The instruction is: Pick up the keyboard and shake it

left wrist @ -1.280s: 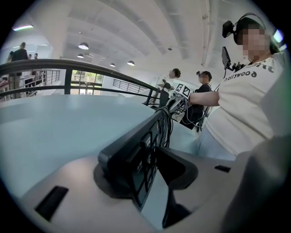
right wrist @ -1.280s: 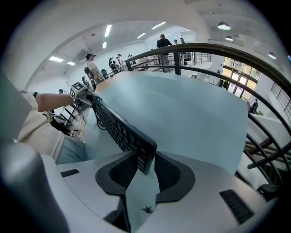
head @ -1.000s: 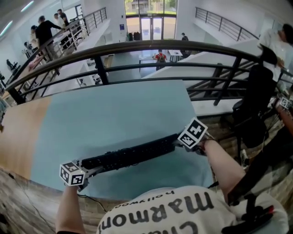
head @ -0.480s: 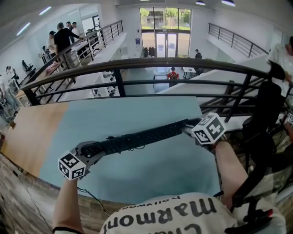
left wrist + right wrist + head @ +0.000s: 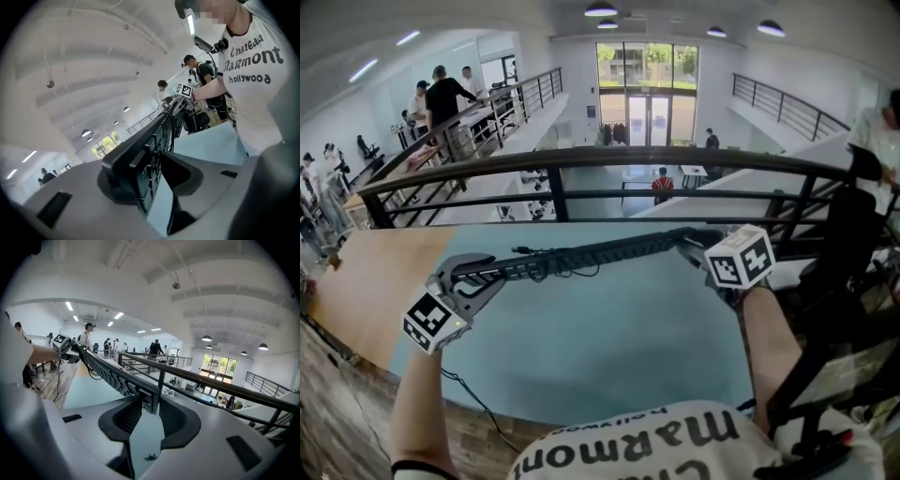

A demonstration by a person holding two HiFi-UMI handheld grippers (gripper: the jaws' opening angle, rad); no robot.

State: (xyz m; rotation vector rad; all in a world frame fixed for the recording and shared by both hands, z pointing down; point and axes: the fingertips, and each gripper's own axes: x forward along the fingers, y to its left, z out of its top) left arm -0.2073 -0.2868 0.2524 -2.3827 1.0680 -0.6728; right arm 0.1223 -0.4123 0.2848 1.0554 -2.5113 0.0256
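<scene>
A long black keyboard (image 5: 591, 255) hangs in the air above the teal table top (image 5: 609, 347), nearly level and turned edge-on to me. My left gripper (image 5: 478, 277) grips its left end; in the left gripper view the keyboard (image 5: 152, 154) sits between the jaws of that gripper (image 5: 150, 176), which have just been closing on it. My right gripper (image 5: 694, 244) is shut on the right end, and in the right gripper view the keyboard's corner (image 5: 143, 397) is pinched between the ribbed pads of the gripper (image 5: 146, 412).
A thin black cable (image 5: 469, 392) trails from the keyboard's left end over the table's front edge. A dark metal railing (image 5: 675, 157) runs right behind the table. Bare wood (image 5: 356, 281) lies left of the teal mat. People stand far off on the balcony.
Both grippers have risen with the keyboard, from just above the table to the height of the railing. The left gripper has rolled, and the keyboard has tipped further edge-on.
</scene>
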